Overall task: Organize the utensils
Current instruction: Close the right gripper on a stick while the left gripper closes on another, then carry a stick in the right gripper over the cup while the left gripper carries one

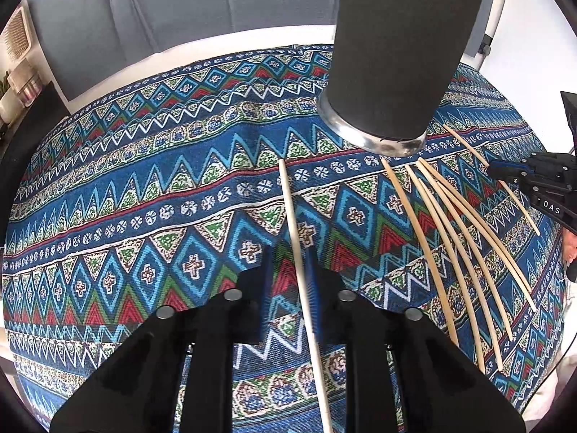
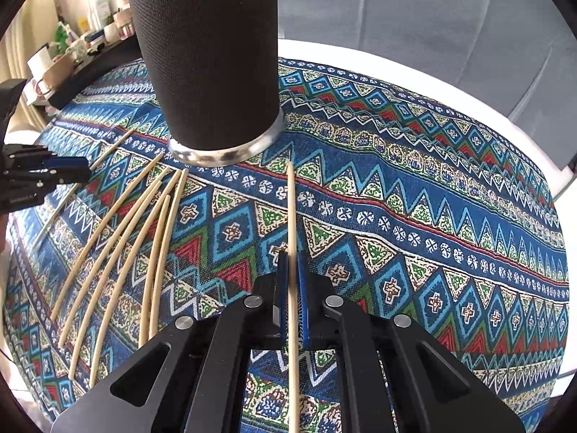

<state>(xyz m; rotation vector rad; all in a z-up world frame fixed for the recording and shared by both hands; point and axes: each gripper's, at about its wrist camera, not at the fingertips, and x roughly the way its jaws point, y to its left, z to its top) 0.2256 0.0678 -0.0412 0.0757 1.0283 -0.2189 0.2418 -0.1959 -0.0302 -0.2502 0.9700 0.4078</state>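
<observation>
1. Noted holder (image 1: 396, 54) upright on cloth (image 1: 144, 216); mouth out of view, so contents could not be told.
2. Found right gripper (image 2: 293, 288) closed on one stick (image 2: 291, 216), both pads pressed against it, tip aimed toward the holder's base.
3. Found left gripper (image 1: 290, 288) narrowed around a second stick (image 1: 290, 209), which ran between the jaws. Saw that stick against one pad only, with a strip of cloth visible between it and the other pad. Judged the grip not yet made.
4. Could not tell whether either stick was clear of the cloth.
5. Counted several loose sticks (image 1: 454, 238) fanned out on the cloth, near ends just beside the holder's base, between the two grippers.
6. Judged the task at an early stage: no stick seen entering the holder, two in hand, the fanned group untouched.
7. Judged remaining work as lifting, tilting upright, dropping into the holder, then repeating for the rest.
</observation>
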